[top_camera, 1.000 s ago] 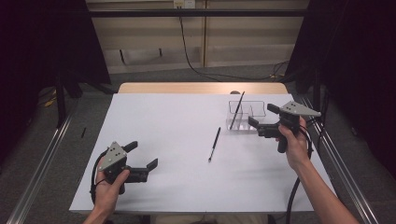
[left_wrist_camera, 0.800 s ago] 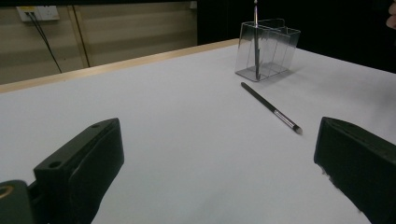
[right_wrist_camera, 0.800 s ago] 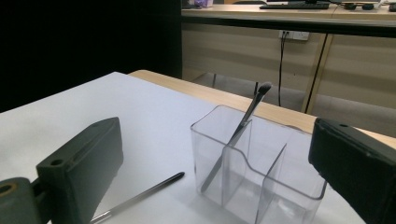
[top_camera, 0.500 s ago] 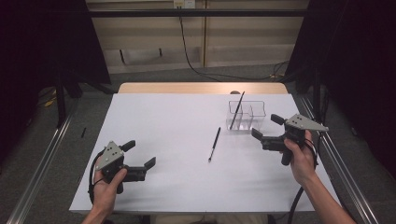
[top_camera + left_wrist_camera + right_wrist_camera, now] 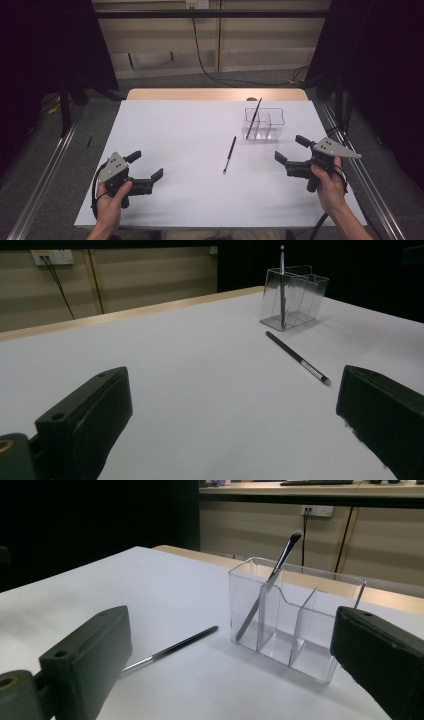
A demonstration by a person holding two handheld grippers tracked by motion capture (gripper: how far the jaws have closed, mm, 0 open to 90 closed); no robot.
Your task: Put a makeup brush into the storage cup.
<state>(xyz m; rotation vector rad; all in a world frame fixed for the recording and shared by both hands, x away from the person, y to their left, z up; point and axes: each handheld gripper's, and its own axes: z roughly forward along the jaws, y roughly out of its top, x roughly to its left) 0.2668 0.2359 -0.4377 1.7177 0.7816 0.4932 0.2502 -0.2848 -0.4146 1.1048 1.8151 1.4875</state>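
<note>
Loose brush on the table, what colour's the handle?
Black handle, silver ferrule near the tip; brush shows best in the left gripper view.

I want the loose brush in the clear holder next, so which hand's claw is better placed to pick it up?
Probably the right. The right claw is open, nearer the loose brush and beside the clear holder. The left claw, also open, sits farther away.

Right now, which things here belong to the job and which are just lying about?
Job:
- loose brush, flat on the sheet
- clear holder, a brush already leaning in one compartment
- left gripper and right gripper, both open and empty

Lying about:
- wall cable
- wall socket
- small dark bit on the floor
</note>
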